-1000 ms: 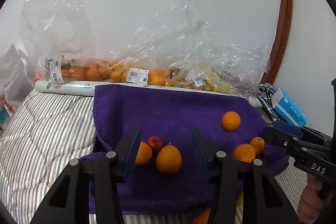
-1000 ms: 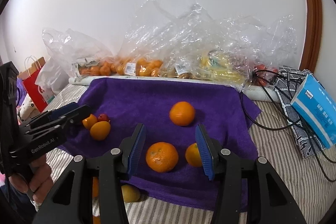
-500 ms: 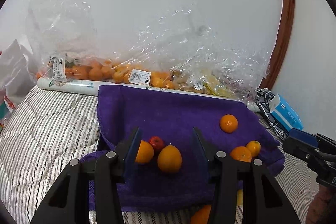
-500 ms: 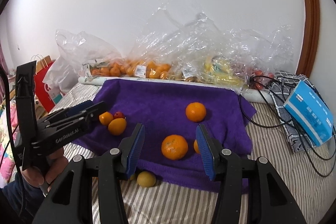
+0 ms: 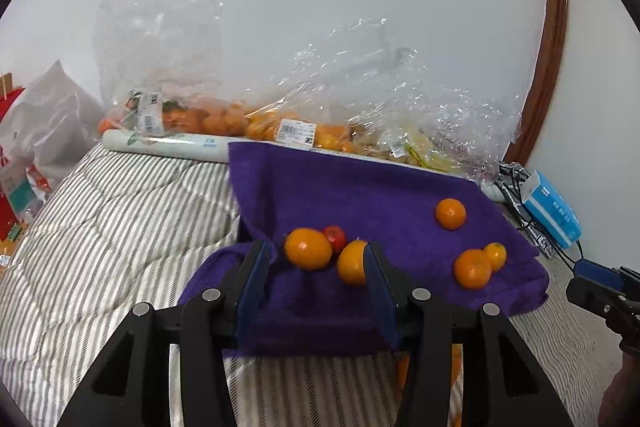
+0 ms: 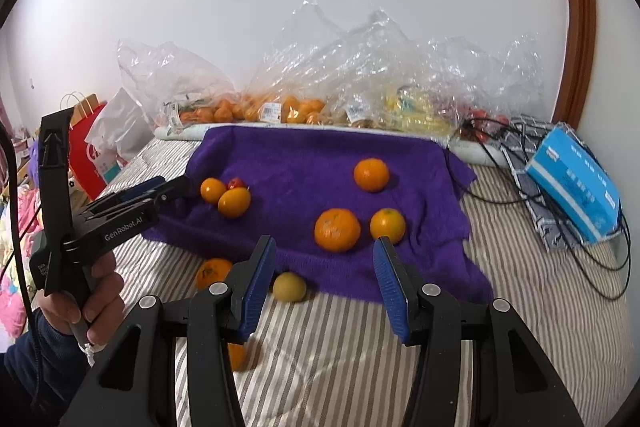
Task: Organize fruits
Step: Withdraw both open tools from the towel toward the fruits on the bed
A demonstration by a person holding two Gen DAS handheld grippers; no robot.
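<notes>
A purple towel (image 6: 304,155) lies on a striped bedcover with fruit on it. At its left lie two oranges (image 6: 213,189) (image 6: 234,202) and a small red fruit (image 6: 236,182). Three more oranges (image 6: 371,174) (image 6: 337,230) (image 6: 387,225) lie at its right. Off the towel's front edge lie an orange (image 6: 212,271) and a yellowish fruit (image 6: 289,287). My left gripper (image 5: 316,247) (image 6: 176,187) hovers open before the left group (image 5: 308,249), holding nothing. Short of the towel's front edge, my right gripper (image 6: 324,243) (image 5: 588,279) is open and empty.
Clear plastic bags of oranges (image 6: 264,109) and yellow fruit (image 6: 412,115) line the wall behind the towel. A blue box (image 6: 576,183) and black cables (image 6: 500,187) lie at the right. A hand (image 6: 88,307) holds the left gripper. Shopping bags (image 6: 92,155) stand at the bed's left.
Both grippers have drawn back from the towel, so the fruit looks farther off. The right wrist view now takes in the fruit lying off the towel's front edge. No fruit moved.
</notes>
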